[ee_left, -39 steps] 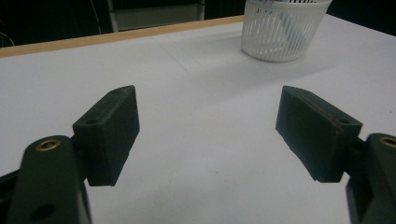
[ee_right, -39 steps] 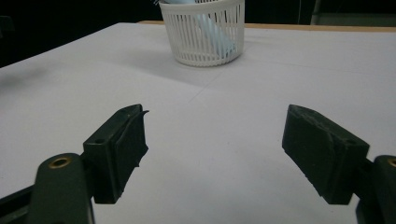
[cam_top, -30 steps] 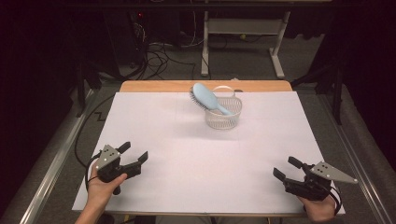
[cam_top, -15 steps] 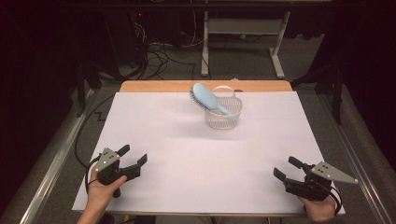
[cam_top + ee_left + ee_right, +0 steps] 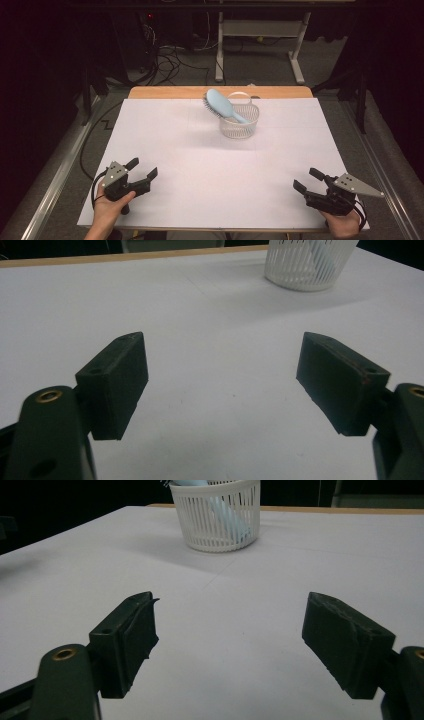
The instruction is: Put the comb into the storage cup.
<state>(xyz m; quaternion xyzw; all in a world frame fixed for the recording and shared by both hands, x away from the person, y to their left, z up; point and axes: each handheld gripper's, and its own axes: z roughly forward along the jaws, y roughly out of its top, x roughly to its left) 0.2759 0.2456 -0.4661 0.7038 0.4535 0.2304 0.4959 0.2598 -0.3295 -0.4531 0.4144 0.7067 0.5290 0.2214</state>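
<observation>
Left gripper (image 5: 142, 169) at the table's 7 o'clock corner, jaws spread wide, nothing between them. Brush (image 5: 220, 105) at about 12 o'clock on the white table (image 5: 200, 165), handle down in the white basket (image 5: 240, 121), head leaning out toward 10 o'clock; long axis running 10 to 4. Right gripper (image 5: 308, 180) at 5 o'clock, jaws likewise apart and empty. Both well apart from the brush; left perhaps slightly nearer the head, though hard to judge from above.
</observation>
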